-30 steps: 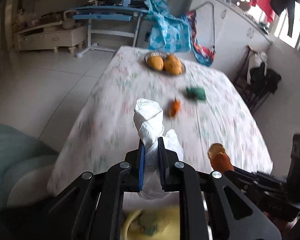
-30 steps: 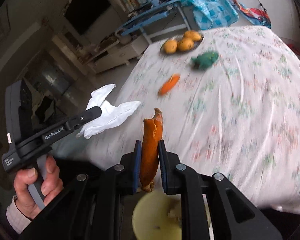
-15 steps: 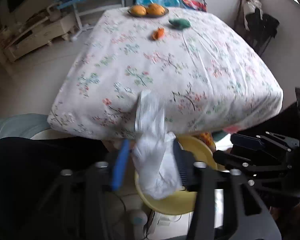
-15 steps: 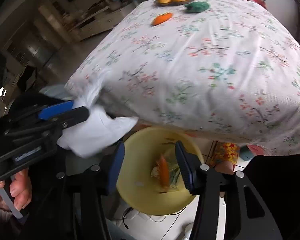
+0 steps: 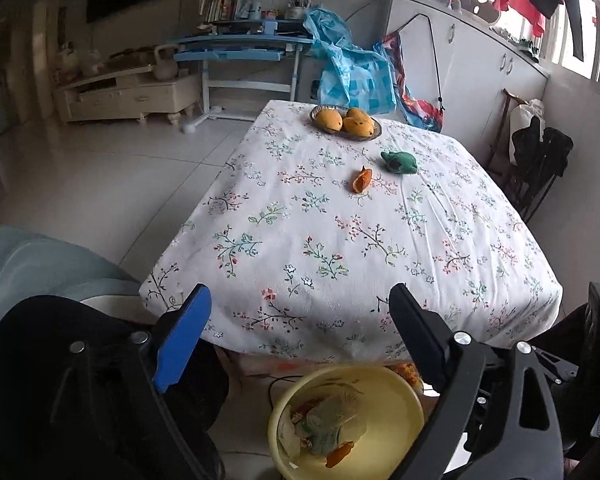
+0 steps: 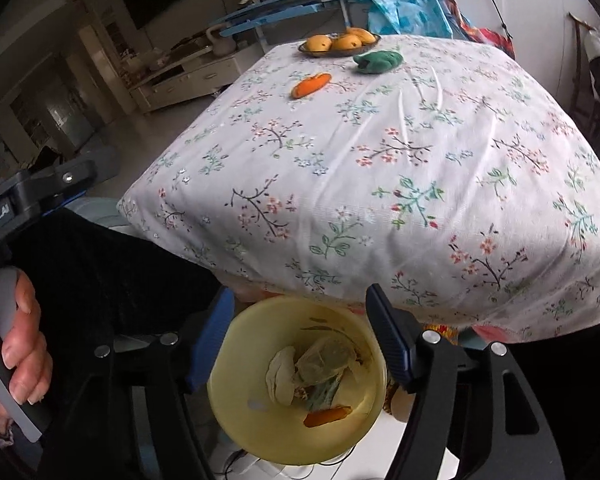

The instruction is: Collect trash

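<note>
Both grippers are empty, and each sits with its jaws spread wide above the bin. The left gripper (image 5: 300, 332) frames the near table edge. The right gripper (image 6: 300, 336) frames the mouth of the bin (image 6: 236, 412).

**Done.** The yellow bin stands on the floor just below the near edge of the table (image 5: 380, 240). It already contains crumpled paper (image 6: 300, 368) and an orange peel (image 6: 326, 416) lying against its near wall. The left wrist view confirms the same contents: bin (image 5: 404, 396), paper (image 5: 324, 420), peel (image 5: 340, 450).

**Left.** Two items remain on the floral cloth toward the far end:

- A second orange peel, the far peel (image 5: 361, 181), sits left of centre.
- A green wad (image 5: 400, 162) sits just right of and slightly beyond the far peel, apart from it.

The right wrist view shows both as well: far peel (image 6: 311, 85), wad (image 6: 378, 62).

Beyond them, a plate (image 5: 374, 133) holds whole mangoes (image 5: 344, 119). These look like food rather than trash, so they probably stay.

**Judgement.** The task appears roughly half complete. Each empty gripper could take one remaining item, with a reach across most of the table.
</note>
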The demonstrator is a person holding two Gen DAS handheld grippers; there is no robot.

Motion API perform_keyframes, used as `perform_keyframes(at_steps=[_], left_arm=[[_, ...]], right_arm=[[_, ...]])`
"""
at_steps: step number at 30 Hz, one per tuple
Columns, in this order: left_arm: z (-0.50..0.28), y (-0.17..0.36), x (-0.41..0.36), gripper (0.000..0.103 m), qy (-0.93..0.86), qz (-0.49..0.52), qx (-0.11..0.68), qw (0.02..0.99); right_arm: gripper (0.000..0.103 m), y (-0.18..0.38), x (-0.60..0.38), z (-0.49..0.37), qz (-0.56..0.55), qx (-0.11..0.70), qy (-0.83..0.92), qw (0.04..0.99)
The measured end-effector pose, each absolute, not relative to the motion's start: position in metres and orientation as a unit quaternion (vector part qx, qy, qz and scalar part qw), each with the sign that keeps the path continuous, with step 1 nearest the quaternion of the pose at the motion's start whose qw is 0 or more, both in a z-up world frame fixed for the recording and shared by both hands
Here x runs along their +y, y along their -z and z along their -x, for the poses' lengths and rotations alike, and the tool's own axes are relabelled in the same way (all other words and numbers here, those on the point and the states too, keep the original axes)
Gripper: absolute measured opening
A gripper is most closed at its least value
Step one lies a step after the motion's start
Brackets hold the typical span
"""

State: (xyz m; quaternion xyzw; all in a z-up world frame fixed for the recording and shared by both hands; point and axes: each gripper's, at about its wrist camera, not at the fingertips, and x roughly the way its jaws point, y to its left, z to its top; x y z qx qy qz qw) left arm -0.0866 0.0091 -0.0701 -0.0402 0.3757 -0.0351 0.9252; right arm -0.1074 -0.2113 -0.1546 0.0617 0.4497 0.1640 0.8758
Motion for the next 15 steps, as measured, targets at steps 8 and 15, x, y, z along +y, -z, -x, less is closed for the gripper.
perform_keyframes(at_steps=[8,15], left_arm=[[0.0909,0.0717,0.0040,0.087,0.038,0.027,0.373,0.927],[0.0904,0.0730,0.0056,0.087,0.036,0.031,0.375,0.926]], right_arm=[[0.066,0.1558,-0.2101,0.1088,-0.058,0.447,-0.167,0.877],[0.066,0.1554,-0.2098,0.1097,-0.058,0.446,-0.167,0.877]])
